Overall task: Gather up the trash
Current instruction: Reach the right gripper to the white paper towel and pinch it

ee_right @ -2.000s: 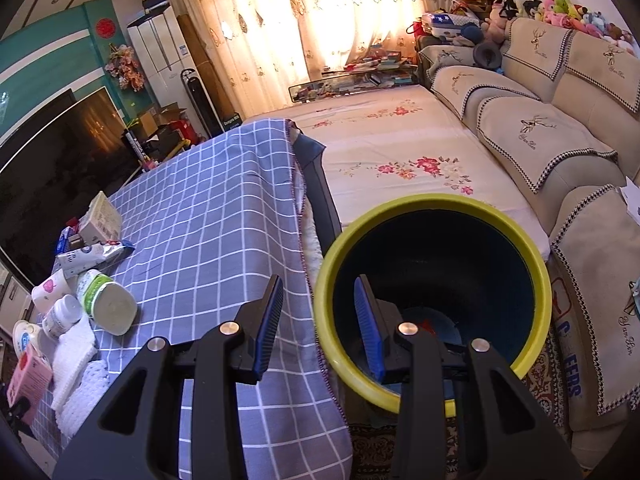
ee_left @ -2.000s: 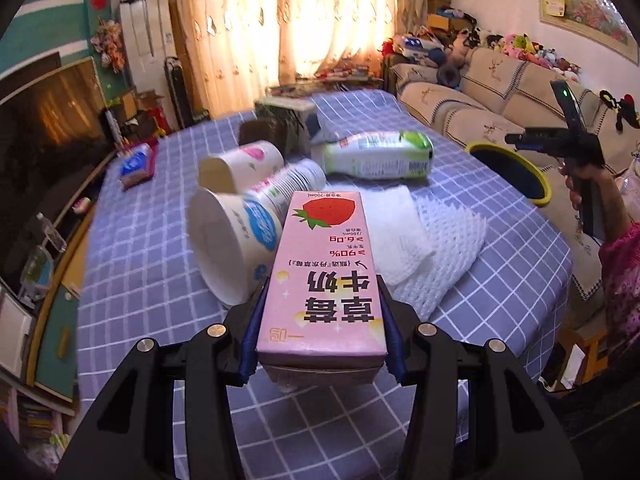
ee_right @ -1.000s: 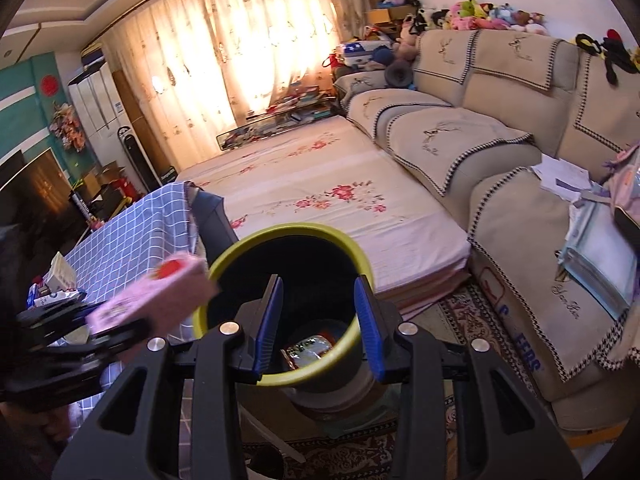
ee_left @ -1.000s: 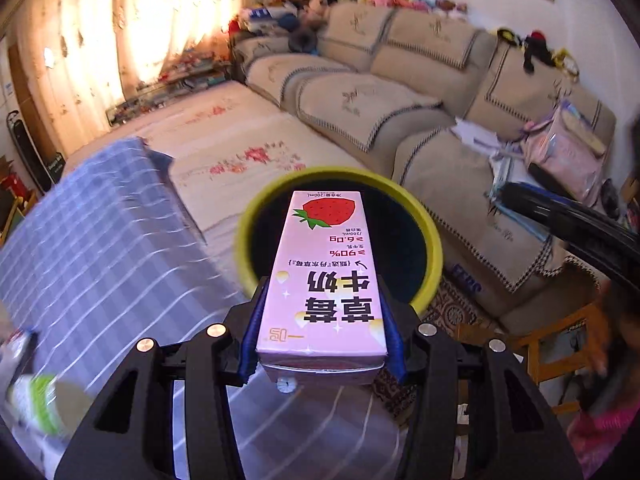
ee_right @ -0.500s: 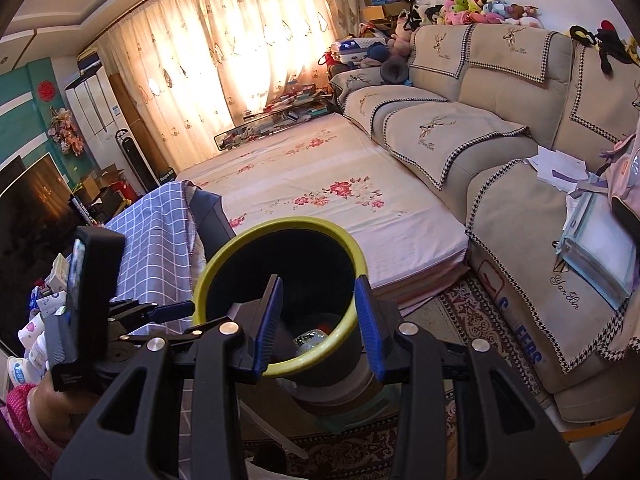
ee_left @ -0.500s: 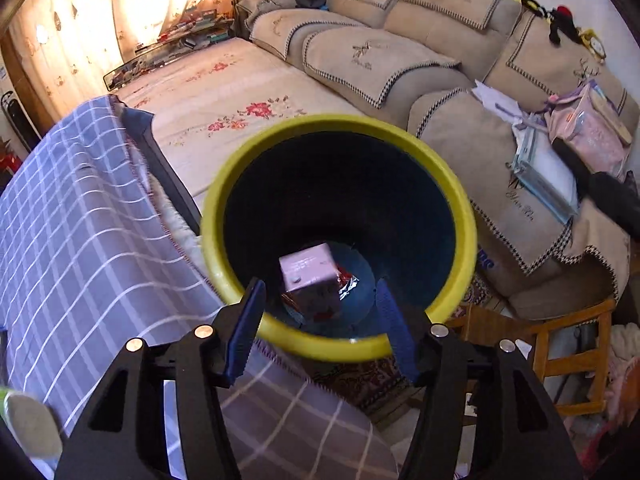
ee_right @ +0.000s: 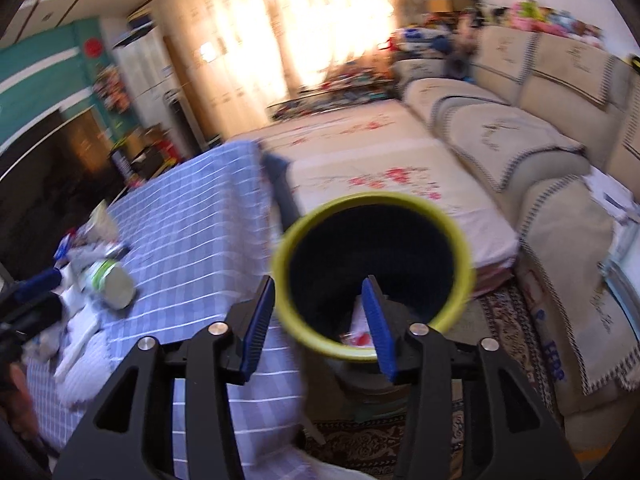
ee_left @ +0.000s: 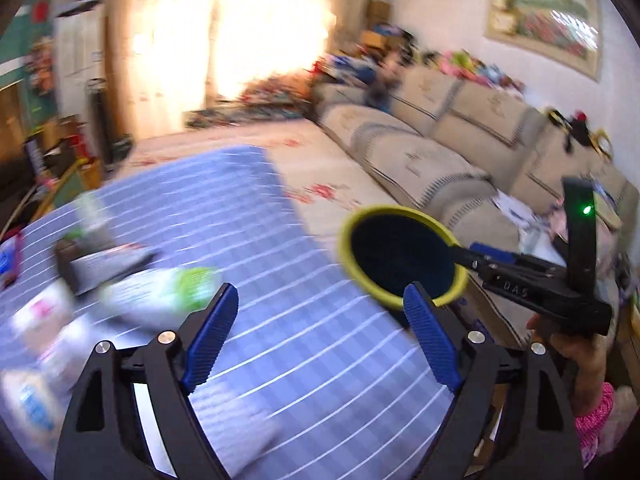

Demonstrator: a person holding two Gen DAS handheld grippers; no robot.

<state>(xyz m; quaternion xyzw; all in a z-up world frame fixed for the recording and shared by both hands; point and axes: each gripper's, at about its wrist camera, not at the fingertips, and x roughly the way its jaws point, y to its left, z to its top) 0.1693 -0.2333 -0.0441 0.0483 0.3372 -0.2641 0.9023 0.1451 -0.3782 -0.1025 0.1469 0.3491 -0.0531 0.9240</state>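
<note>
Left tongs (ee_left: pixel 316 340) released, empty, over the checked table (ee_left: pixel 280 280); blurred trash pile (ee_left: pixel 152 292) ahead-left. Right tongs (ee_right: pixel 318 328) released, empty, above yellow-rimmed bin (ee_right: pixel 460 264); pink carton (ee_right: pixel 358 330) inside, between their fingers.

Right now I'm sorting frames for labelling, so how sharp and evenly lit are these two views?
Left wrist view: heavy motion blur smears the bottle and tablecloth; the window is blown out.
Right wrist view: milder blur, the bin rim is soft, its inside is dark, the curtains glare.
Both views bend at the edges.
</note>
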